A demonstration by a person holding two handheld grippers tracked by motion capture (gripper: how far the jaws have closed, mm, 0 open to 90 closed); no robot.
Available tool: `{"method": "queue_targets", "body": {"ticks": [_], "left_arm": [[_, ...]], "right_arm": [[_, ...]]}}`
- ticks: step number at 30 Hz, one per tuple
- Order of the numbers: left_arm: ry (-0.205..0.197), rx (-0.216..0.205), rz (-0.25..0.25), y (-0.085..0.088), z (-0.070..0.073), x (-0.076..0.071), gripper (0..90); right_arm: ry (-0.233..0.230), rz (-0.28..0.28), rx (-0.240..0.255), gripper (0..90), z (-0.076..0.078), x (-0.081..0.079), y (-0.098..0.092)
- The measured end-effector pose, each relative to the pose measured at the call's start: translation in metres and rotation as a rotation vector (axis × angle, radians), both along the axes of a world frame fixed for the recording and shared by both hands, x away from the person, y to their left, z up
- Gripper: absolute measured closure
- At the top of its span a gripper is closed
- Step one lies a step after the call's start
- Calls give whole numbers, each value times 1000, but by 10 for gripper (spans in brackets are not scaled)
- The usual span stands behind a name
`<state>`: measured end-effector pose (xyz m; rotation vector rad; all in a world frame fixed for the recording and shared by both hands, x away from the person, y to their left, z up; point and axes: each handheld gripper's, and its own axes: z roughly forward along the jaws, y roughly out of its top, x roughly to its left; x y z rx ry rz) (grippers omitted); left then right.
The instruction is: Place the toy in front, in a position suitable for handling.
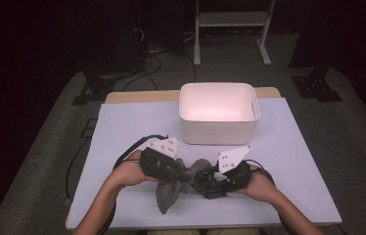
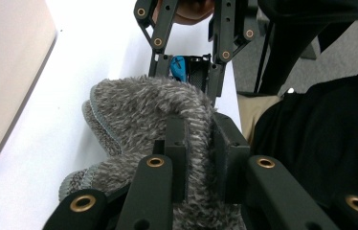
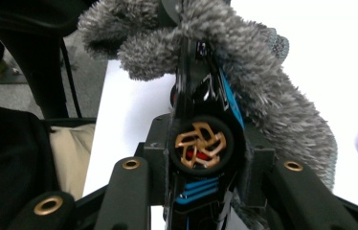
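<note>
A fuzzy grey sock (image 1: 171, 188) hangs between my two grippers, low over the pale table (image 1: 122, 127) near its front edge. My left gripper (image 1: 183, 172) is shut on a fold of the sock (image 2: 139, 110), with fabric pinched between its pads (image 2: 174, 143). From the right, my right gripper (image 1: 205, 178) meets it, shut on a black toy car (image 3: 194, 196) with blue stripes and a gold-spoked wheel (image 3: 200, 143). The sock (image 3: 263, 72) drapes over the car's far end. In the left gripper view the right gripper (image 2: 186, 72) shows a blue bit of the car.
A white rectangular bin (image 1: 218, 129) stands open just beyond the grippers at the table's middle back; its wall (image 2: 5, 72) is at the left. A person's forearms come in from the bottom edge. A metal frame (image 1: 230, 29) stands on the floor behind.
</note>
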<state>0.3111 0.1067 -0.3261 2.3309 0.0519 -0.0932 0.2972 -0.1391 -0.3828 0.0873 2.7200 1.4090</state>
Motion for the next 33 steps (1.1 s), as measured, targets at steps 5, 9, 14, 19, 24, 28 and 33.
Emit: {"method": "queue_targets", "body": {"ticks": [5,9,14,19,24,28,33], "left_arm": [[-4,1,9,3,3,0,783],[13,-19,15,4,0,4,782],[40,-48,22,4,-8,7,781],[44,-10,30,1,-18,10,781],[53,-2,19,-6,-22,12,781],[70,-29,11,-4,-16,14,782],[42,-44,-15,-8,0,11,782]], "right_arm": [[13,10,14,631,1,3,7],[30,-2,10,626,2,5,5],[31,-14,-6,620,4,3,-4],[32,-31,1,619,5,1,-14],[40,-53,30,621,3,1,-23],[43,-54,38,621,2,2,-24],[38,-45,42,622,0,2,-17]]}}
